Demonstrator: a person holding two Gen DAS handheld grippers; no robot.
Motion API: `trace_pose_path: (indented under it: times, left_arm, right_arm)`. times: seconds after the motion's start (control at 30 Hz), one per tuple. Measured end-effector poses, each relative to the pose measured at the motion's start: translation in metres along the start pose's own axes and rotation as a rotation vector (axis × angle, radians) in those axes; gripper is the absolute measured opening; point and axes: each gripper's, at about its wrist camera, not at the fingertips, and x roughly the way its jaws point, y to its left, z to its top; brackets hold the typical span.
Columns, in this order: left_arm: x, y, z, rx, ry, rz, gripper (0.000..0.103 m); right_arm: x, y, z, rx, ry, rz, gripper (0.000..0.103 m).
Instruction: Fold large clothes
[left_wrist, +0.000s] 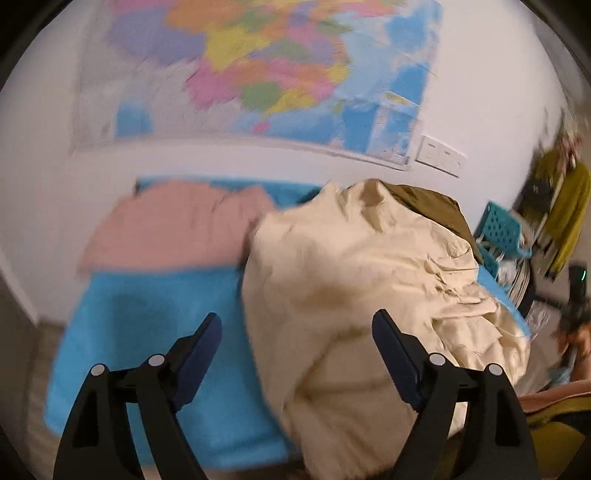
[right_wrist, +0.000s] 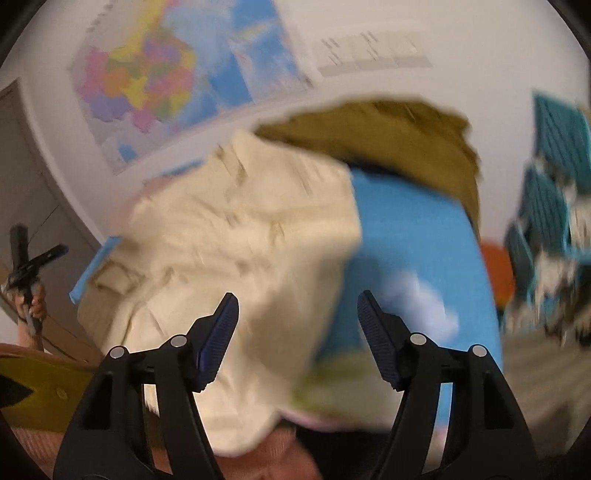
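Both grippers are hanging with jaws spread wide, pinching nothing. The left gripper (left_wrist: 295, 325) is hovering over the cream garment (left_wrist: 354, 280), which is lying crumpled on the blue cover (left_wrist: 147, 317); only this view is showing the folded pink garment (left_wrist: 173, 225) resting at the far end by the wall. The right gripper (right_wrist: 297, 308) is facing the same cream cloth beside an olive garment (right_wrist: 388, 129), and is alone in catching an orange object (right_wrist: 498, 273). Writing on the blurred wall map (left_wrist: 258, 66) is proving unreadable.
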Motion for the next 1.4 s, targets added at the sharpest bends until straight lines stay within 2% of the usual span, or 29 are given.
trace_pose_path:
  times: [0.07,0.17,0.27,0.33,0.4,0.47,0.57,0.67,0.73,0.77,0.8,0.83,0.9,1.03,1.17,1.3,1.33,1.4]
  left_arm:
    - [0.029,-0.019,0.025,0.062,0.02,-0.06,0.081]
    - [0.084,-0.051,0.05,0.154,0.085,-0.04,0.081]
    - [0.15,-0.084,0.08,0.253,0.129,-0.012,0.081]
    - [0.181,-0.097,0.093,0.281,0.149,-0.01,0.08]
    - [0.213,-0.107,0.108,0.312,0.162,-0.001,0.08]
    - [0.251,-0.117,0.126,0.33,0.182,0.05,0.08]
    - [0.299,-0.116,0.144,0.315,0.235,0.093,0.075]
    - [0.337,-0.106,0.153,0.268,0.299,0.115,0.066]
    - [0.356,-0.098,0.157,0.244,0.329,0.101,0.055]
    - [0.363,-0.096,0.157,0.233,0.343,0.084,0.041]
    - [0.368,-0.094,0.157,0.225,0.356,0.061,0.022]
    - [0.373,-0.093,0.157,0.206,0.378,0.024,0.013]
    - [0.377,-0.091,0.161,0.187,0.372,0.012,0.004]
    - [0.365,-0.089,0.178,0.175,0.299,0.004,0.002]
    - [0.342,-0.079,0.204,0.113,0.204,-0.022,0.002]
    - [0.347,-0.081,0.213,0.142,0.169,0.05,0.003]
    - [0.355,-0.08,0.211,0.14,0.179,0.065,0.003]
    - [0.369,-0.081,0.204,0.13,0.227,0.089,0.007]
  right_arm:
    - [0.022,0.024,0.027,-0.096,-0.02,-0.036,0.067]
    - [0.073,0.051,0.06,-0.183,-0.007,-0.021,0.068]
    - [0.141,0.078,0.089,-0.298,0.031,-0.088,0.068]
    - [0.171,0.086,0.101,-0.333,0.056,-0.097,0.068]
    - [0.202,0.096,0.116,-0.393,0.067,-0.155,0.068]
    - [0.227,0.103,0.13,-0.421,0.077,-0.156,0.066]
    - [0.255,0.113,0.143,-0.408,0.112,-0.067,0.061]
    - [0.283,0.124,0.149,-0.415,0.143,-0.012,0.058]
    - [0.298,0.132,0.151,-0.434,0.164,-0.019,0.05]
    - [0.309,0.136,0.153,-0.448,0.182,-0.019,0.044]
    - [0.315,0.137,0.154,-0.455,0.191,-0.024,0.026]
    - [0.323,0.137,0.157,-0.458,0.204,-0.03,0.003]
    - [0.325,0.134,0.166,-0.438,0.205,-0.027,0.003]
    - [0.291,0.129,0.195,-0.393,0.093,0.021,0.002]
    - [0.275,0.119,0.217,-0.34,0.015,0.006,0.002]
    - [0.291,0.111,0.227,-0.3,-0.005,-0.002,0.002]
    - [0.302,0.11,0.227,-0.291,0.013,-0.02,0.002]
    - [0.324,0.099,0.227,-0.226,0.082,0.003,0.002]
